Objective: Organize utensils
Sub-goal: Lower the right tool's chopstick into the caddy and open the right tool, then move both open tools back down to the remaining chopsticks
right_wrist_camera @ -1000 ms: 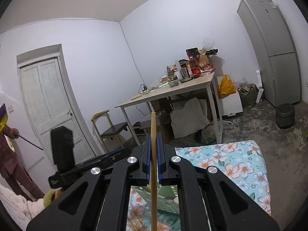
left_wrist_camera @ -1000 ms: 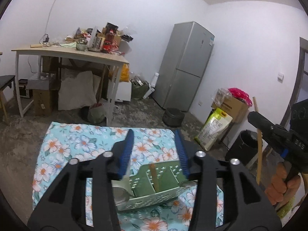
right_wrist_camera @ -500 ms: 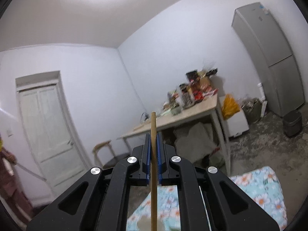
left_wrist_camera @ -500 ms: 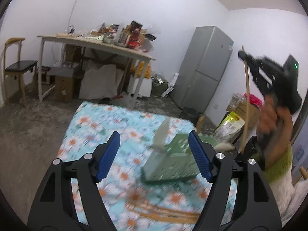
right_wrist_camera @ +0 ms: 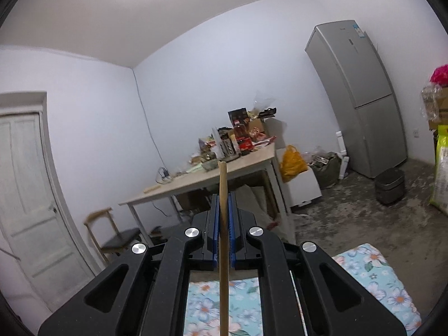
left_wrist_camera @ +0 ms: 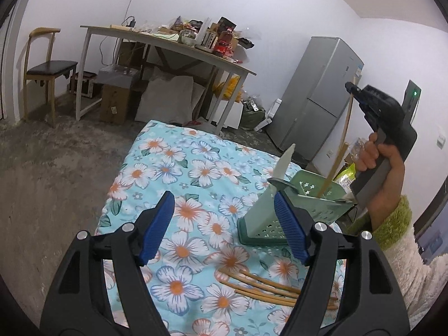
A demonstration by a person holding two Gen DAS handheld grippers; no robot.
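A green perforated utensil holder (left_wrist_camera: 322, 207) stands on the floral cloth (left_wrist_camera: 179, 168), with a pale green knife (left_wrist_camera: 282, 162) sticking up from its left compartment. My right gripper (right_wrist_camera: 223, 196) is shut on a wooden chopstick (right_wrist_camera: 223, 224); in the left wrist view the right gripper (left_wrist_camera: 352, 88) holds the chopstick (left_wrist_camera: 340, 145) nearly upright with its lower end inside the holder. Several more chopsticks (left_wrist_camera: 266, 287) lie on the cloth in front of the holder. My left gripper (left_wrist_camera: 226, 224) is open and empty, above the cloth just left of the holder.
A wooden table (left_wrist_camera: 173, 47) piled with clutter stands at the back, with boxes and bags under it. A chair (left_wrist_camera: 47, 67) is at the far left, a grey fridge (left_wrist_camera: 322, 106) at the right. A white door (right_wrist_camera: 30, 196) shows in the right wrist view.
My left gripper pulled back and to the left from the holder and opened wider. My right gripper carried the chopstick over the holder and lowered its end in.
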